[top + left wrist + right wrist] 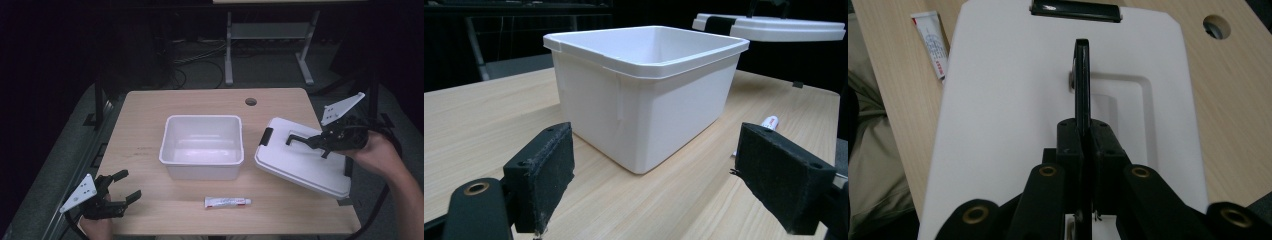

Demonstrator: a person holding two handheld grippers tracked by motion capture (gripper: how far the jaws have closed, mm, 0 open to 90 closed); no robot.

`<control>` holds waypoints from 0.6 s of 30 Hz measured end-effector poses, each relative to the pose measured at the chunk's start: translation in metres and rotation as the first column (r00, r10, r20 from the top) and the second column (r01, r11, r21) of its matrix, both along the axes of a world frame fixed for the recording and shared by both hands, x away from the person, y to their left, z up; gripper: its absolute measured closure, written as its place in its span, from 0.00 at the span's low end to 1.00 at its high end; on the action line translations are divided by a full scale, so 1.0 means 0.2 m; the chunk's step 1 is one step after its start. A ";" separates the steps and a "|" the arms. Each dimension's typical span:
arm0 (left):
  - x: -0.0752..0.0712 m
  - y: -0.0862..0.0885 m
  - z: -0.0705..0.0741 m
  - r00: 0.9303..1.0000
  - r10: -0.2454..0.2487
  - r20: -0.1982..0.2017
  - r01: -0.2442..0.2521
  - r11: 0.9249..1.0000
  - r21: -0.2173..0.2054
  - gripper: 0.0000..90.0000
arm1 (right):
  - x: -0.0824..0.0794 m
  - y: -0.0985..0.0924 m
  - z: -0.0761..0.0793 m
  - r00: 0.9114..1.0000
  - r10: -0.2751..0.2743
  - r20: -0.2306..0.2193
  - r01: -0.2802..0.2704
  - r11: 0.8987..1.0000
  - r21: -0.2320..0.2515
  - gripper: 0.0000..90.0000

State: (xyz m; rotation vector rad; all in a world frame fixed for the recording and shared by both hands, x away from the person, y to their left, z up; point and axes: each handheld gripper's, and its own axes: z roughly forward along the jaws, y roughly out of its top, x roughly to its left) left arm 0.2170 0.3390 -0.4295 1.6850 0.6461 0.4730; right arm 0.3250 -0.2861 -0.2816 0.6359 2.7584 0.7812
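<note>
Nearest us in the high view sits our left gripper (122,192) at the table's (150,115) front left corner, its jaws apart and holding nothing, aimed toward the tub (202,146). From its own view we look between those jaws at the tub's near corner, with bare wood on both sides.

Our right gripper (300,140) is clamped on the black handle (1082,80) of the lid (300,162) — the jaws pressed together on it in the right gripper view. We hold the lid over the table's right side, to the right of the tub and apart from it. Its long axis runs from the tub's far right corner toward the table's front right corner, with the black latch (266,136) at the end nearest the tub. The lid's right end passes the table edge.

A tube (227,202) lies in front of the tub, long axis parallel to the front edge — open wood around it.
</note>
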 end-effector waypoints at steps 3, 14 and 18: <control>0.00 0.00 0.00 1.000 0.001 0.000 -0.001 1.000 0.000 0.17 | 0.00 -0.02 -0.04 1.000 -0.006 -0.011 0.006 1.000 0.002 0.94; 0.00 0.01 0.00 1.000 0.003 0.003 -0.003 1.000 0.001 0.17 | 0.02 -0.01 -0.21 0.999 -0.019 -0.047 0.019 1.000 -0.007 0.94; 0.00 0.01 0.00 1.000 0.003 0.004 -0.003 1.000 0.001 0.17 | 0.02 -0.01 -0.27 0.998 -0.022 -0.063 0.022 1.000 -0.007 0.94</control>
